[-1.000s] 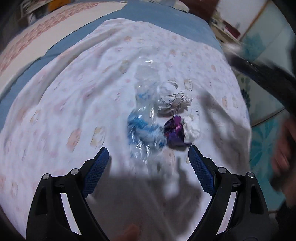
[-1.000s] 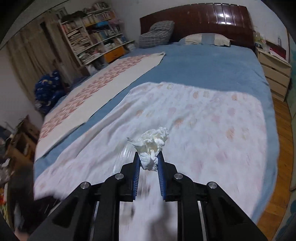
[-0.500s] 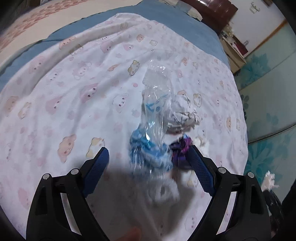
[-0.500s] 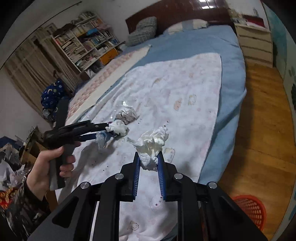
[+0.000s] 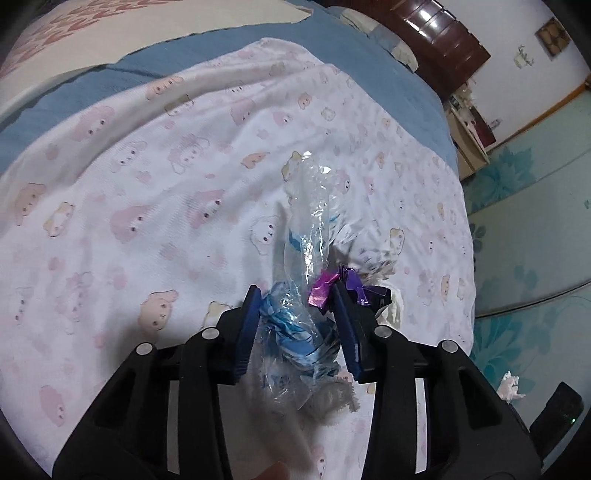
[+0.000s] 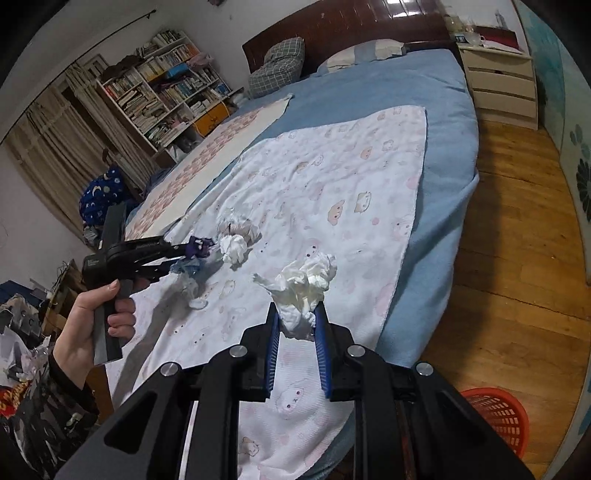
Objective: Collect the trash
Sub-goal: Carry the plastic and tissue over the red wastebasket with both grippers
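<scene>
My left gripper (image 5: 297, 306) is shut on a crushed clear plastic bottle with a blue label (image 5: 301, 295) on the white patterned sheet (image 5: 147, 206). A purple wrapper (image 5: 328, 286) lies against its right finger. In the right wrist view the left gripper (image 6: 177, 258) is by the purple wrapper (image 6: 197, 248), a white tissue ball (image 6: 233, 249) and a crumpled grey paper (image 6: 240, 225). My right gripper (image 6: 297, 323) is shut on a white crumpled tissue (image 6: 306, 284), held above the bed's near edge.
A red laundry basket (image 6: 495, 417) stands on the wooden floor (image 6: 517, 240) at the lower right. The blue bedspread (image 6: 406, 85) reaches to a dark headboard (image 6: 351, 26). A bookshelf (image 6: 162, 96) stands at the left, a white nightstand (image 6: 498, 81) at the right.
My left gripper has moved forward and closed on the plastic bottle. My right gripper has carried the tissue a little further right, off the trash pile toward the bed's edge.
</scene>
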